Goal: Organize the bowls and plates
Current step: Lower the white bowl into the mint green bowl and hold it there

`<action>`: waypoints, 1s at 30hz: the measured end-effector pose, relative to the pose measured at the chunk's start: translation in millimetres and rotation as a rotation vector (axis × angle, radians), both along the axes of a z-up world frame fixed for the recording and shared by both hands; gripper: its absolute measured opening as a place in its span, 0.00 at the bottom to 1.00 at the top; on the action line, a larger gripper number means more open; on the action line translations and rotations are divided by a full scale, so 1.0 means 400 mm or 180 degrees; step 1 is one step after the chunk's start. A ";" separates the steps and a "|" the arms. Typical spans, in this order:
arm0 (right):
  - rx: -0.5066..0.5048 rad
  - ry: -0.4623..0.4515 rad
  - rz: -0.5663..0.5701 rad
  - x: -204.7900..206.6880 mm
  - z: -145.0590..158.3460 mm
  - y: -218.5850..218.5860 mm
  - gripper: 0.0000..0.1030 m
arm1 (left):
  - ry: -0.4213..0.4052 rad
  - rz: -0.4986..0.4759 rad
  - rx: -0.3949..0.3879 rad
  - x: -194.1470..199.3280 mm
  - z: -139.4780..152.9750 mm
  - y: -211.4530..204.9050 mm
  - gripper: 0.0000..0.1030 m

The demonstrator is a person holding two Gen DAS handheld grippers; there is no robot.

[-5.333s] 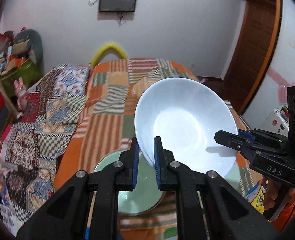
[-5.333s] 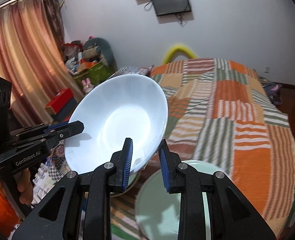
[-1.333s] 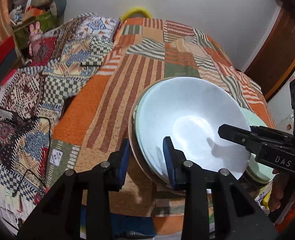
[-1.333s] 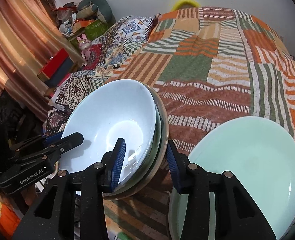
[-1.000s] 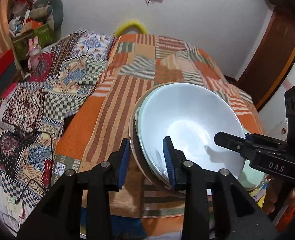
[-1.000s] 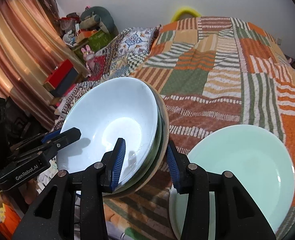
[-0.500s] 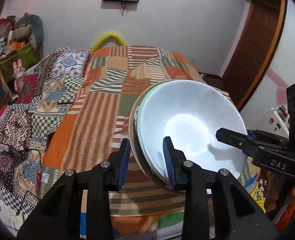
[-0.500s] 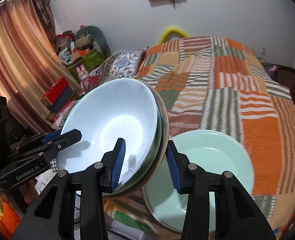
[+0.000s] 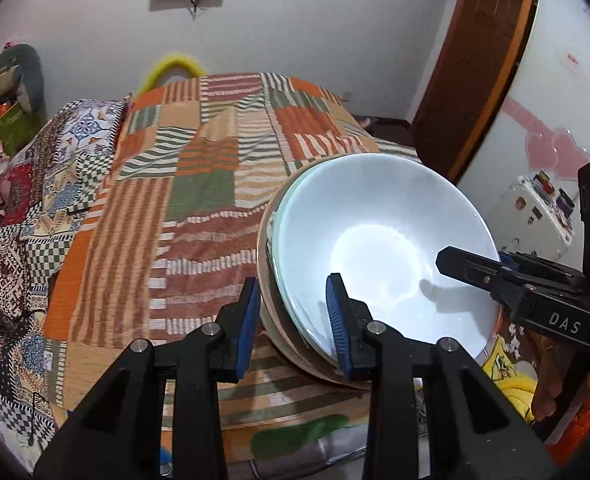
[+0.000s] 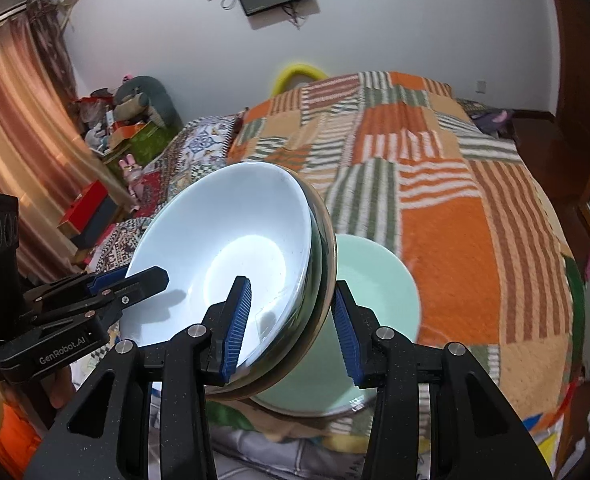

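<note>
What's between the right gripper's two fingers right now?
In the right wrist view, the right gripper has the rim of the dish stack between its fingers: the white bowl nested on a green plate and a tan plate. The left gripper holds the opposite rim.

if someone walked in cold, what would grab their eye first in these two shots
First the white bowl, nested on a stack of plates and clamped at opposite rims by the left gripper and the right gripper, tilted in the air over the foot of the bed. Next the orange and green striped patchwork blanket covering the bed behind it. A pale green plate lies on the blanket just beneath the stack.
</note>
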State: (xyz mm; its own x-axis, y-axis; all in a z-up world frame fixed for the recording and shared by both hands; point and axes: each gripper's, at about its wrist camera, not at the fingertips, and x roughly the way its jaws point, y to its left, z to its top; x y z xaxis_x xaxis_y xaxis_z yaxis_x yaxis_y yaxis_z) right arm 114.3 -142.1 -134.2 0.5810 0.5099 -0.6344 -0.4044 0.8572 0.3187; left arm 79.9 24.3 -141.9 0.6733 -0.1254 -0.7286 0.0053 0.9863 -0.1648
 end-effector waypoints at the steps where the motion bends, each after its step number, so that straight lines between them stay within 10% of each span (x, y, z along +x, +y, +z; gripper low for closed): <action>1: 0.0004 0.0019 -0.0020 0.001 -0.005 -0.007 0.37 | 0.0014 -0.0018 0.0015 0.004 -0.004 -0.007 0.32; 30: 0.0101 0.0435 -0.0136 0.049 -0.115 -0.060 0.41 | 0.0391 -0.0100 -0.0323 0.099 -0.128 -0.012 0.34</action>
